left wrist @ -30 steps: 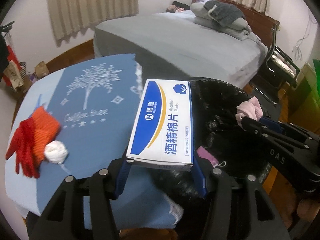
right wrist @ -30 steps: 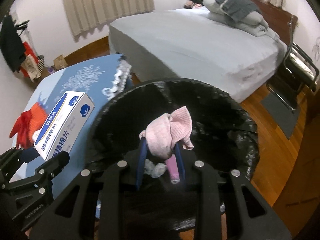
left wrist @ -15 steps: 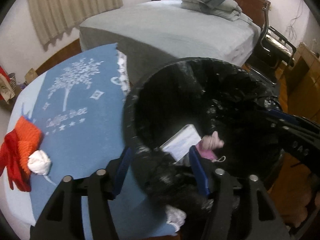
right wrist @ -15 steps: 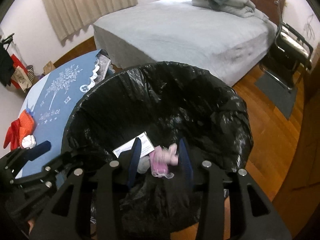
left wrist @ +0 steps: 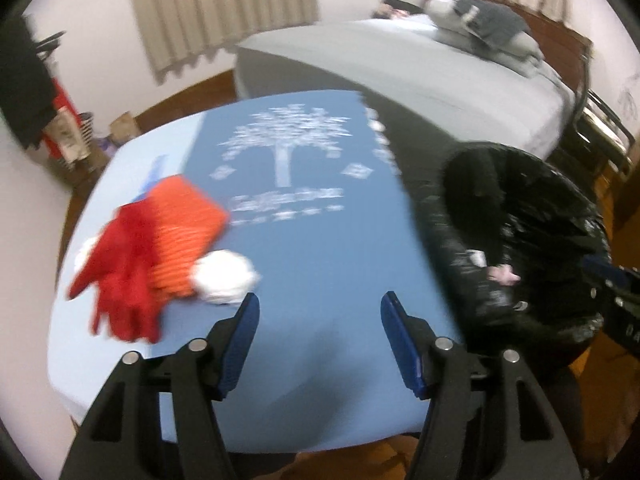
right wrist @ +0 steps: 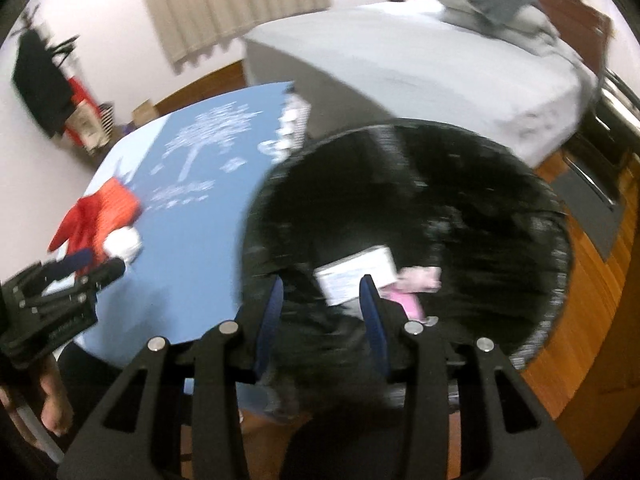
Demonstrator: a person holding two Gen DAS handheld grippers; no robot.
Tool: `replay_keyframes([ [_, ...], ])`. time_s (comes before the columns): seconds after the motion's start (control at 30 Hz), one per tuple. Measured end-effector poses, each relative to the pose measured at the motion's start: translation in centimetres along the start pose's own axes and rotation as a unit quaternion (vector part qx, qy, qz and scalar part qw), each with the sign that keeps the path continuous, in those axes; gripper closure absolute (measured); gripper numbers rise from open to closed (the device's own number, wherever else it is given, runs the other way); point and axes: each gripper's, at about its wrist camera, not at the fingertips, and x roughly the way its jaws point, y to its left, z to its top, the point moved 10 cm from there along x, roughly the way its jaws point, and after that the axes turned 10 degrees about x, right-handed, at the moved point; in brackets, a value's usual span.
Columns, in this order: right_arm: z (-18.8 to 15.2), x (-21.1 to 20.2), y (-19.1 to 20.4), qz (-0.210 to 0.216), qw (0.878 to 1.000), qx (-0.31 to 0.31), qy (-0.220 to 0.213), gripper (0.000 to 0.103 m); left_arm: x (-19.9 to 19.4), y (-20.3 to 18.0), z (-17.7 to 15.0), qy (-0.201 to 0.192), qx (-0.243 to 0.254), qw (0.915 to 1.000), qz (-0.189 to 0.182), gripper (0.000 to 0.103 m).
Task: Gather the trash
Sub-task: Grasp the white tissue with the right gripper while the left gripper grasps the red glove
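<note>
A black-lined trash bin (left wrist: pixel 520 248) (right wrist: pixel 404 232) stands right of the blue table (left wrist: pixel 320 256). Inside it lie the white alcohol-pad box (right wrist: pixel 356 274) and a pink cloth (right wrist: pixel 418 280). My left gripper (left wrist: pixel 318 308) is open and empty above the table's near part. A white crumpled ball (left wrist: pixel 226 278) (right wrist: pixel 122 242) lies just left of its left fingertip, touching red-orange knitted gloves (left wrist: pixel 148 240) (right wrist: pixel 96 216). My right gripper (right wrist: pixel 320 292) is open and empty over the bin's near rim.
A grey bed (left wrist: pixel 420 76) stands behind the table and bin. A dark chair frame (left wrist: pixel 600 120) is at the far right on the wooden floor (right wrist: pixel 592 320). Bags and hanging clothes (left wrist: pixel 36 92) stand by the left wall.
A second ago the left gripper held the box and the right held the pink cloth; both now lie in the bin. The left gripper has swung left over the table. Both views are motion-blurred.
</note>
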Motion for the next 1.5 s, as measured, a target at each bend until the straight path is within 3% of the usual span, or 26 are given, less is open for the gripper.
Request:
replay_keyframes([
  [0.33,-1.5,1.7,12.6,0.057,0.996,-0.066,0.018,0.064,-1.5,16.5,-3.6,-0.008,-0.098,0.9925,0.073,0.041],
  [0.4,-1.8,2.1,14.6,0.063,0.995,-0.075,0.023,0.064,-1.3,18.1,-3.7,-0.012,-0.104,0.9915,0.077,0.041],
  [0.63,-2.5,4.0,20.0,0.072,0.991,-0.110,0.032,0.064,0.5,20.2,-3.9,-0.011,-0.099,0.9925,0.071,0.041],
  [0.93,-2.9,7.0,23.4,0.072,0.987,-0.133,0.054,0.064,3.0,20.3,-4.1,-0.002,-0.095,0.9947,0.040,0.042],
  [0.97,-2.9,7.3,23.6,0.073,0.987,-0.135,0.056,0.064,3.4,20.2,-4.1,-0.001,-0.095,0.9949,0.033,0.051],
  [1.0,-2.9,7.5,23.8,0.073,0.986,-0.136,0.057,0.064,3.6,20.1,-4.2,0.002,-0.095,0.9951,0.027,0.077],
  [1.07,-2.9,7.9,24.3,0.074,0.986,-0.139,0.059,0.064,4.0,19.7,-4.4,0.008,-0.101,0.9948,0.008,0.099],
  [1.5,-3.9,11.3,26.3,0.078,0.981,-0.155,0.082,0.064,0.8,19.7,-6.1,-0.016,-0.132,0.9910,-0.014,0.100],
])
